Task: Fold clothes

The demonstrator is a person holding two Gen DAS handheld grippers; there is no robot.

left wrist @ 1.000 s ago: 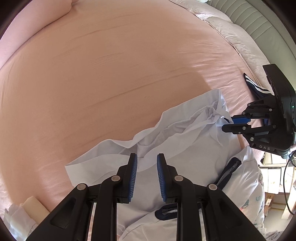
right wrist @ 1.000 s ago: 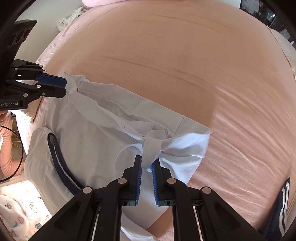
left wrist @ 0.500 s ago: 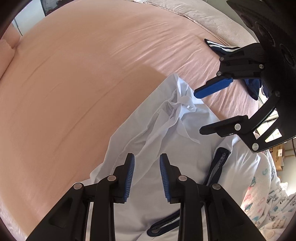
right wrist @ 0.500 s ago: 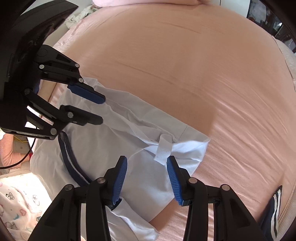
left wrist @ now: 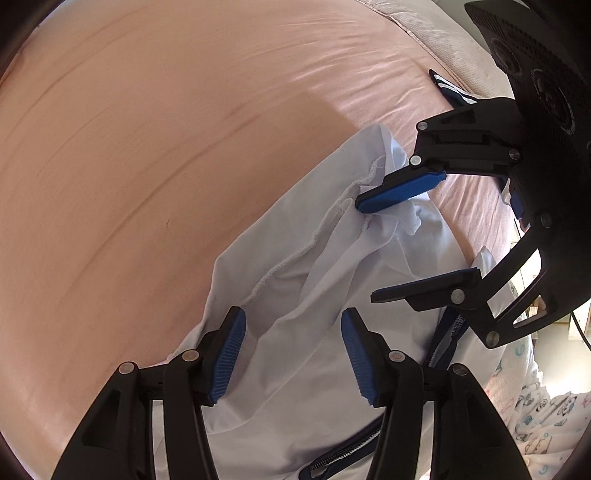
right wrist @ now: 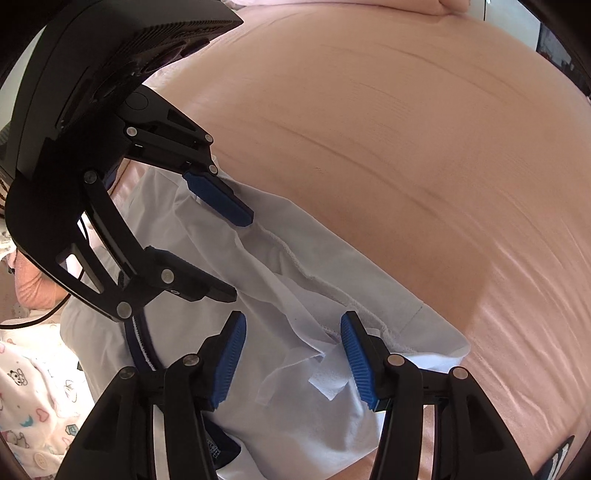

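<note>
A pale blue-white garment [left wrist: 325, 258] with a dark navy zipper trim [left wrist: 448, 332] lies bunched on the pink bed sheet [left wrist: 166, 129]. My left gripper [left wrist: 291, 354] is open, its fingers straddling a fold of the garment near its edge. My right gripper [right wrist: 293, 358] is open above the garment [right wrist: 295, 295], with a loose white strap [right wrist: 328, 376] between its fingers. Each gripper shows in the other's view, the right gripper [left wrist: 402, 240] and the left gripper [right wrist: 229, 251], both open and close together over the same cloth.
A dark navy item with white stripes [left wrist: 450, 92] lies on the sheet at the far right. Patterned white clothing [right wrist: 33, 398] lies beside the bed edge. A quilted pale cover [left wrist: 424, 26] lies along the far edge of the bed.
Both grippers have opened wide; the right one let go of the white strap. The two grippers have come much closer together over the garment.
</note>
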